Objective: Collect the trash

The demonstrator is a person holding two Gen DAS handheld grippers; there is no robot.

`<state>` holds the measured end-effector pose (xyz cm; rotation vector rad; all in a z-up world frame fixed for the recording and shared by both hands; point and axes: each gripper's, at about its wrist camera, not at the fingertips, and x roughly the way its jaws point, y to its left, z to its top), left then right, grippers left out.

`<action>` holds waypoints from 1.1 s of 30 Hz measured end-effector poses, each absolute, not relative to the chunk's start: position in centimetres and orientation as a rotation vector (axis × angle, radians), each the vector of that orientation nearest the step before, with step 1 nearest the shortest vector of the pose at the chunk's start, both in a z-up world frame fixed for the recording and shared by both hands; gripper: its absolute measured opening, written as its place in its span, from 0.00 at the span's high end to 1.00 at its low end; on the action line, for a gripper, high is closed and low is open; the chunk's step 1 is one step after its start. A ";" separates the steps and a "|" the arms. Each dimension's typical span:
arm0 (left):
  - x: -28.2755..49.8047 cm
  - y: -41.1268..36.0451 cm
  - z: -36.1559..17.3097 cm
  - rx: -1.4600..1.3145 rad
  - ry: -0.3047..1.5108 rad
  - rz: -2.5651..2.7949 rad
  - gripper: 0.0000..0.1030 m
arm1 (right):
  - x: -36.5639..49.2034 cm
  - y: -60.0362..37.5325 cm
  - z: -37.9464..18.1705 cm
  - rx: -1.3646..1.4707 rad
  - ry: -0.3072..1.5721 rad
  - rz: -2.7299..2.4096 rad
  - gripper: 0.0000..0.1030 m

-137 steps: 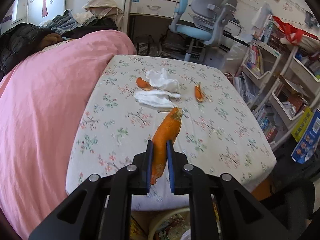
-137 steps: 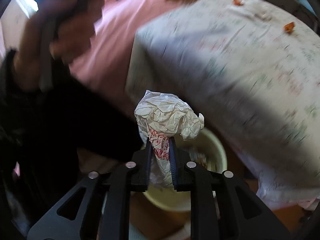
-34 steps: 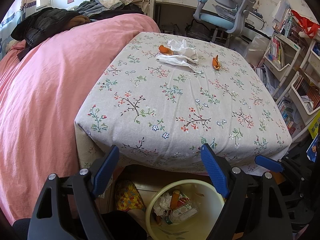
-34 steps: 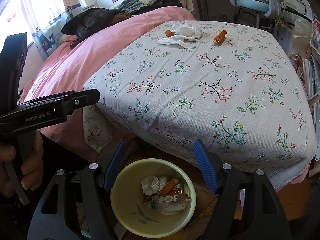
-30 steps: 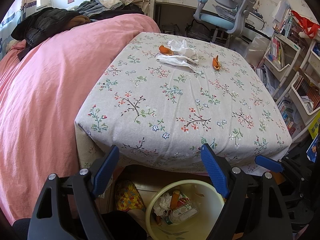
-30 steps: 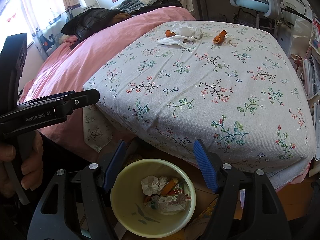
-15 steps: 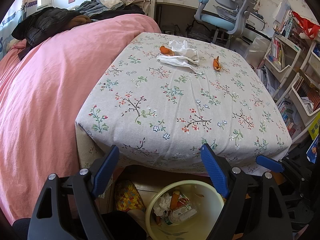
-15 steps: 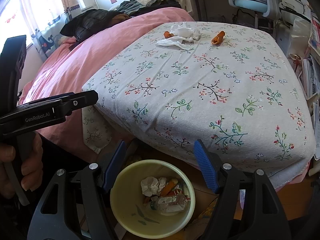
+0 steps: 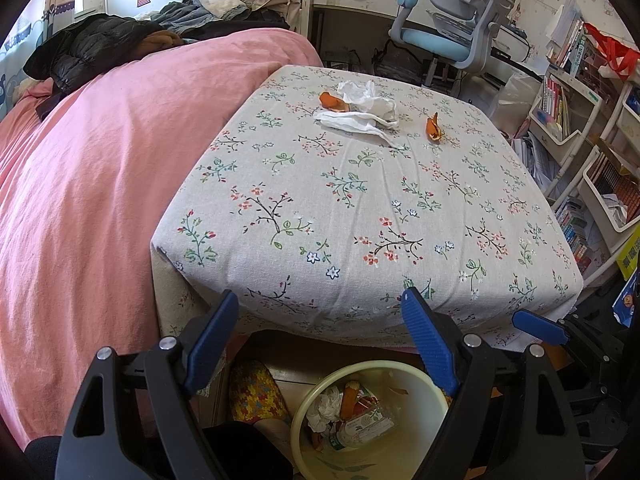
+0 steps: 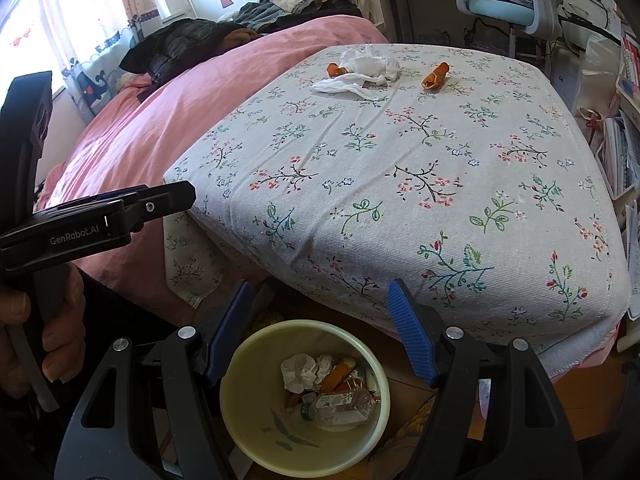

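A pale yellow bin [image 9: 416, 376] [image 10: 240, 416] stands on the floor at the table's near edge, holding a crumpled paper [image 10: 298, 372], an orange peel [image 10: 336, 374] and a plastic bottle [image 10: 340, 404]. On the far side of the floral table [image 9: 360, 208] [image 10: 400, 168] lie white tissues [image 9: 368, 110] [image 10: 366, 68] and two orange peels [image 9: 331, 102] [image 9: 433, 128] [image 10: 436, 74]. My left gripper [image 9: 320, 312] and right gripper [image 10: 318, 300] are both open and empty, hovering above the bin.
A pink bed [image 9: 100, 160] adjoins the table's left. A blue-grey desk chair [image 9: 448, 40] and a desk stand behind. Shelves of books [image 9: 568, 120] line the right. A patterned slipper [image 9: 256, 392] lies beside the bin.
Earlier the left gripper held a long orange peel and the right a crumpled paper; both now lie in the bin. Over the last second the right gripper's view edged slightly nearer the table.
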<state>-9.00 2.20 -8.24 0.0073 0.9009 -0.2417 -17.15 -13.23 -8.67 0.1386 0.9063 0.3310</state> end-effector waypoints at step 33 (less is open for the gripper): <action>-2.0 2.1 -7.8 -0.114 0.939 -0.253 0.22 | -5.3 -19.0 -3.8 0.228 0.846 0.238 0.34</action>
